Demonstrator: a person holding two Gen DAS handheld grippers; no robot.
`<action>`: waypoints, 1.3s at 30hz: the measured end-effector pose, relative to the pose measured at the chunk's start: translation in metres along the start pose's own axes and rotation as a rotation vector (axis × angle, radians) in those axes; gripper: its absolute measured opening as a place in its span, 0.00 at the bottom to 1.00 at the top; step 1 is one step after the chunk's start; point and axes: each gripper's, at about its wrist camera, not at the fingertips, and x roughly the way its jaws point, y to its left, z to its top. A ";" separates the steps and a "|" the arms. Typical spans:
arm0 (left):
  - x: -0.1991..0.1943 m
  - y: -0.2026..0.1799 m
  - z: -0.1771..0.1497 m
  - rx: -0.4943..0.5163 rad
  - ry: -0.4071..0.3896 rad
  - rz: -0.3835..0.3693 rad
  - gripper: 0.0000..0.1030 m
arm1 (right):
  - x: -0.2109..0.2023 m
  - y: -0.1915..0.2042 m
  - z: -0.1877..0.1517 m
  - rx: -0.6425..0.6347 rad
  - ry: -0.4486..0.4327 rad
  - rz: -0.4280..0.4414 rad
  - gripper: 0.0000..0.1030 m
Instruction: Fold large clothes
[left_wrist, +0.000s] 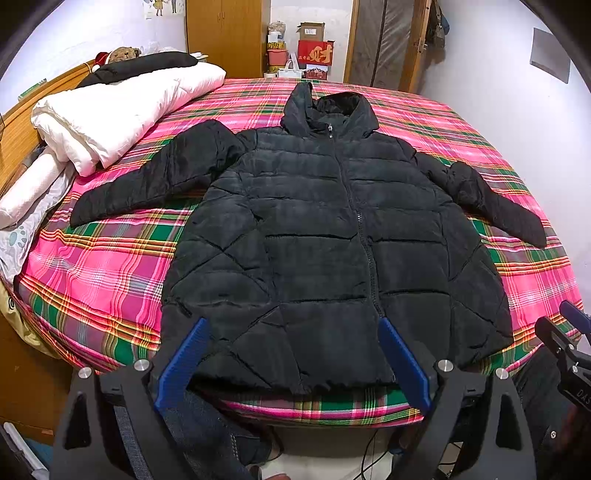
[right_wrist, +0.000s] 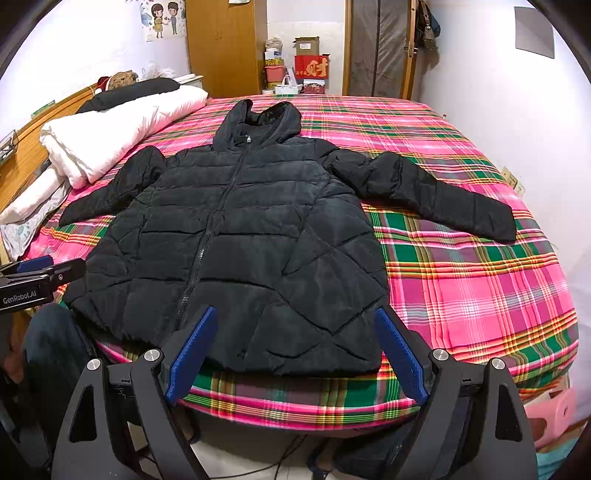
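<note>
garment: black quilted hooded puffer jacket (left_wrist: 325, 236), zipped, front up, flat on the bed with pink-green plaid sheet (left_wrist: 103, 266); both sleeves spread out sideways
long axis: hem at 6 o'clock near the bed edge, hood at 12 o'clock
left claw (left_wrist: 291, 360): blue pads spread wide, holding nothing, hovering just short of the hem, left half of jacket dead ahead at 12
right claw (right_wrist: 295, 349): also wide open and empty, hem just ahead, right half of jacket at 12
key relation: left sleeve runs out to 10 o'clock from left claw; right sleeve to 2 o'clock from right claw; each claw nearer its own side
stage: judged unstarted, no fold in the jacket yet
clutter: folded white duvet (left_wrist: 122, 114) at 10 o'clock, close to left sleeve, not touching
hidden: jacket back and underside; hood lining dark, unreadable; claw-to-hem contact unclear
</note>
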 end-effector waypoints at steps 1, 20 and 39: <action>0.000 0.000 0.000 0.000 0.000 0.001 0.91 | 0.000 0.000 0.000 0.000 0.001 0.000 0.84; 0.003 0.001 -0.001 0.002 0.008 0.003 0.91 | 0.002 0.002 -0.002 0.001 0.005 0.002 0.84; 0.040 0.024 0.016 -0.014 0.041 0.026 0.91 | 0.039 0.014 0.023 -0.015 0.031 0.059 0.84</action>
